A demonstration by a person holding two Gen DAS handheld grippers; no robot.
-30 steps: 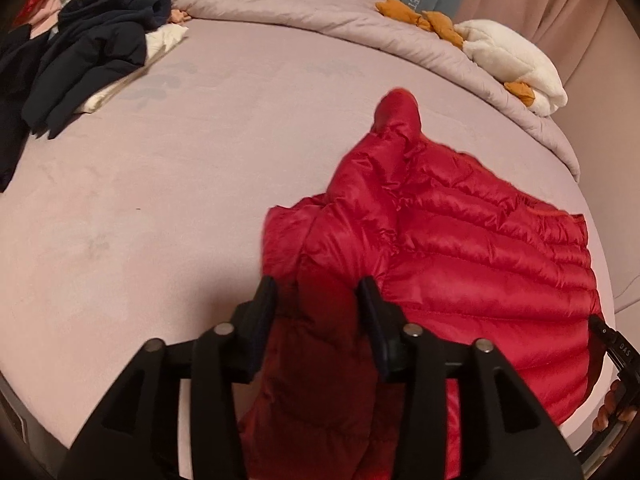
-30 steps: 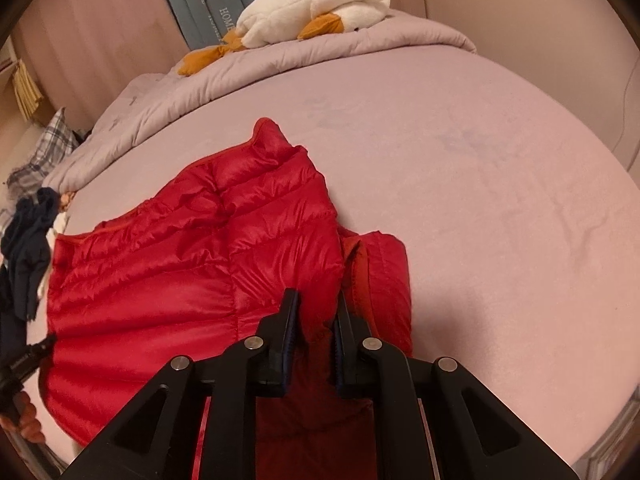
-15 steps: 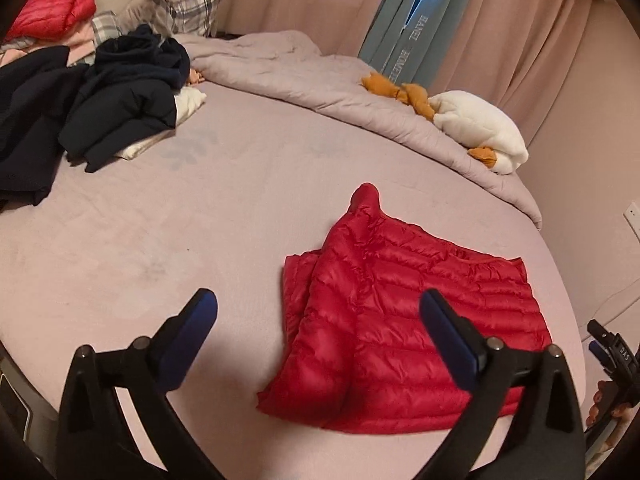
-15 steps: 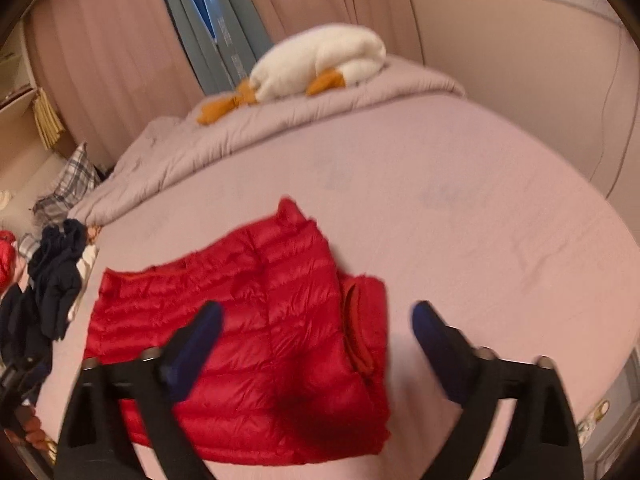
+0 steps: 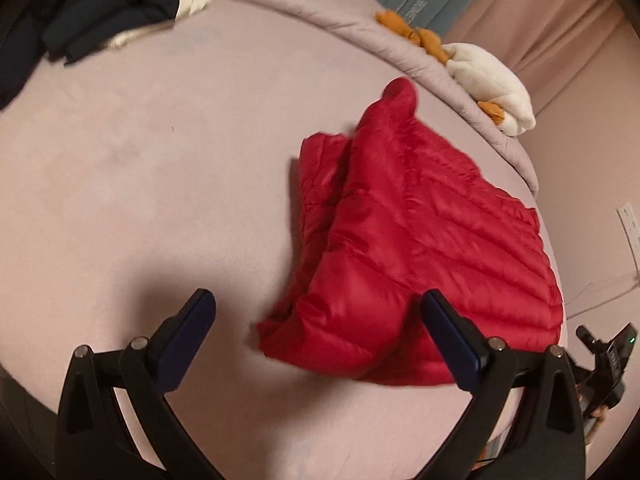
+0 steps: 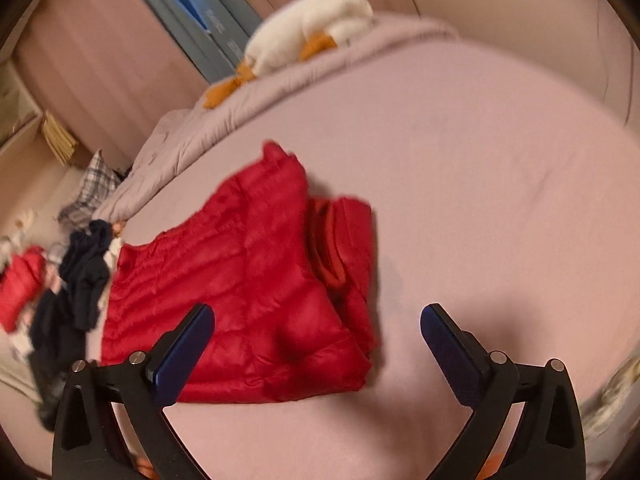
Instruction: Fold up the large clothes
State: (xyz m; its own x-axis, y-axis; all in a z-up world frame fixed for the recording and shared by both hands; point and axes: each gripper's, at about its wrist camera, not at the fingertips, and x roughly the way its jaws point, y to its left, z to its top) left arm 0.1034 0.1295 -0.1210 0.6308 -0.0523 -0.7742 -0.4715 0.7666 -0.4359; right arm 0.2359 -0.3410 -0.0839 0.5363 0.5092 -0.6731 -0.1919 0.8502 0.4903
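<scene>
A red quilted puffer jacket (image 5: 416,240) lies folded on the pink bed sheet (image 5: 160,184), one sleeve end pointing toward the far side. It also shows in the right wrist view (image 6: 248,288), with its collar fold on the right. My left gripper (image 5: 318,312) is open and empty, held above the jacket's near edge. My right gripper (image 6: 316,328) is open and empty, above the jacket's near right corner. Neither touches the jacket.
A pile of dark clothes (image 5: 104,4) lies at the far left of the bed. A rolled grey duvet (image 5: 320,12) and a white and orange plush toy (image 5: 492,80) lie along the far edge. Another red garment (image 6: 20,292) lies off to the left.
Both grippers were shut on the jacket's near edge a second ago. They let go, opened wide and pulled back. The jacket now rests flat on the bed.
</scene>
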